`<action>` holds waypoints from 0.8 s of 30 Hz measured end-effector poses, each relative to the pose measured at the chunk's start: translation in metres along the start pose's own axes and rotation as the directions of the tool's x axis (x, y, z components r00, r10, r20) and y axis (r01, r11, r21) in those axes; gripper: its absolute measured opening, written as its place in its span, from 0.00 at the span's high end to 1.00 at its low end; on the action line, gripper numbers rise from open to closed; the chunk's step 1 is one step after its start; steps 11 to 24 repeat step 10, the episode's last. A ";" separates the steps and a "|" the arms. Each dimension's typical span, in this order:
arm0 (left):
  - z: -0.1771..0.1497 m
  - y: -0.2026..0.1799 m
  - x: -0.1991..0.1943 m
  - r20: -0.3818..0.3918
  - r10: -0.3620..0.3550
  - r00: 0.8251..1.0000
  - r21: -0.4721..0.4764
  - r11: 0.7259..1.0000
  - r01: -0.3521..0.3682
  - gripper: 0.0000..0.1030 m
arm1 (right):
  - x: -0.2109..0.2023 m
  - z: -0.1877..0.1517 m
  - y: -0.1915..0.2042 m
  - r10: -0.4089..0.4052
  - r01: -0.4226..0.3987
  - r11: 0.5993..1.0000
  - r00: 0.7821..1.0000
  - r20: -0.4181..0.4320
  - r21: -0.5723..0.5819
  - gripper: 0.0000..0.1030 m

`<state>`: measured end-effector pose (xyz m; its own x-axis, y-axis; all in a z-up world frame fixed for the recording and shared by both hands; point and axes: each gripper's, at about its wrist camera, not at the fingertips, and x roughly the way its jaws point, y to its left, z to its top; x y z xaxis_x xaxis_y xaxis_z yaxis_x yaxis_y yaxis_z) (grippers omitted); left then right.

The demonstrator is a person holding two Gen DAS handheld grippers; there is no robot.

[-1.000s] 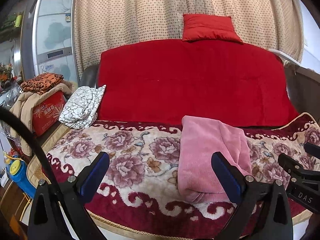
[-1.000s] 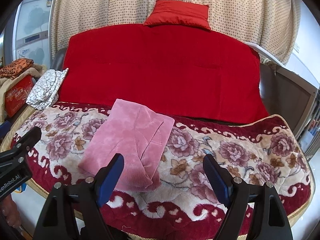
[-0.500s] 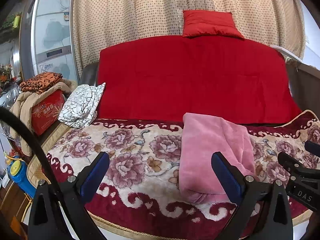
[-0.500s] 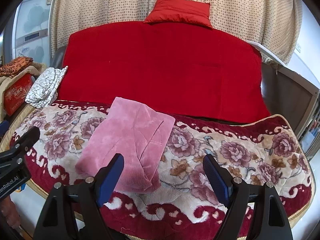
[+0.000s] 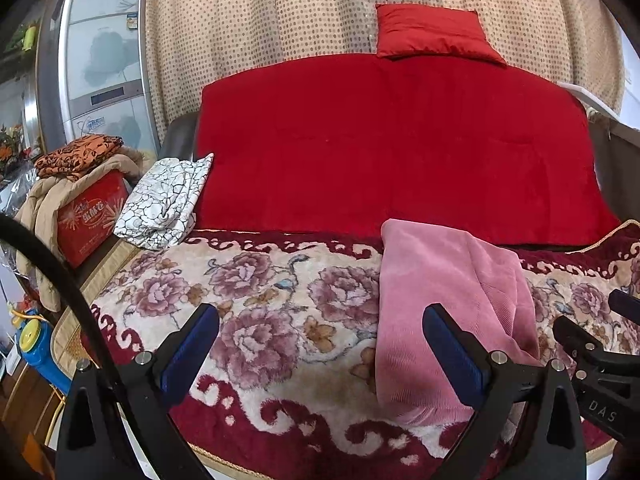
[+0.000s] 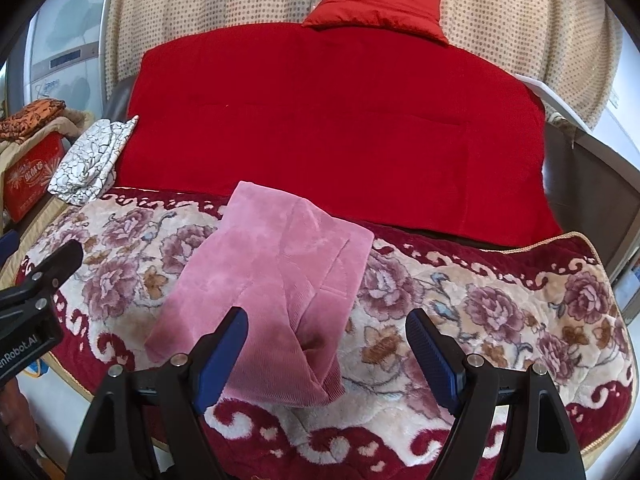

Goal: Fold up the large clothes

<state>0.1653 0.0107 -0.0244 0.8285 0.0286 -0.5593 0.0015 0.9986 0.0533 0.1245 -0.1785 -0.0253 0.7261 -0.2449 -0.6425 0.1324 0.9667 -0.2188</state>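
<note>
On the floral cover (image 6: 500, 312), the folded pink garment (image 6: 272, 280) lies with its long axis running 1 to 7 o'clock in your right view, near end under the right gripper (image 6: 326, 354), at its 11. Your left gripper (image 5: 320, 350) has it off at 2 o'clock, so right is nearer. Both jaws released, nothing between them. Only the right view shows the top flap seam

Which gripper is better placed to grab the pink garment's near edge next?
Probably the right gripper: open, with the pink garment's near hem between its fingers. The left gripper mostly frames bare floral blanket.
</note>
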 end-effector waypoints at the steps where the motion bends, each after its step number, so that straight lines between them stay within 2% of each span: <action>1: 0.001 0.000 0.001 0.002 0.005 1.000 0.002 1.000 -0.005 0.02 | 0.002 0.001 0.001 0.002 -0.002 1.000 1.000 -0.001 0.000 0.18; 5: 0.005 0.000 0.009 0.009 0.009 1.000 0.008 1.000 -0.009 0.02 | 0.010 0.004 0.004 0.011 -0.011 1.000 1.000 -0.005 -0.004 0.18; 7: 0.007 0.002 0.014 0.020 -0.011 1.000 0.001 1.000 0.011 0.02 | 0.016 0.006 0.003 0.017 -0.017 1.000 1.000 -0.006 -0.002 0.18; 10: 0.012 0.011 0.033 0.026 0.026 0.999 -0.028 0.999 -0.026 0.02 | 0.023 0.009 -0.002 0.011 -0.011 1.000 1.000 -0.001 0.001 0.18; 24: 0.012 0.011 0.033 0.026 0.026 0.999 -0.028 0.999 -0.026 0.02 | 0.023 0.009 -0.002 0.011 -0.011 1.000 1.000 -0.001 0.001 0.18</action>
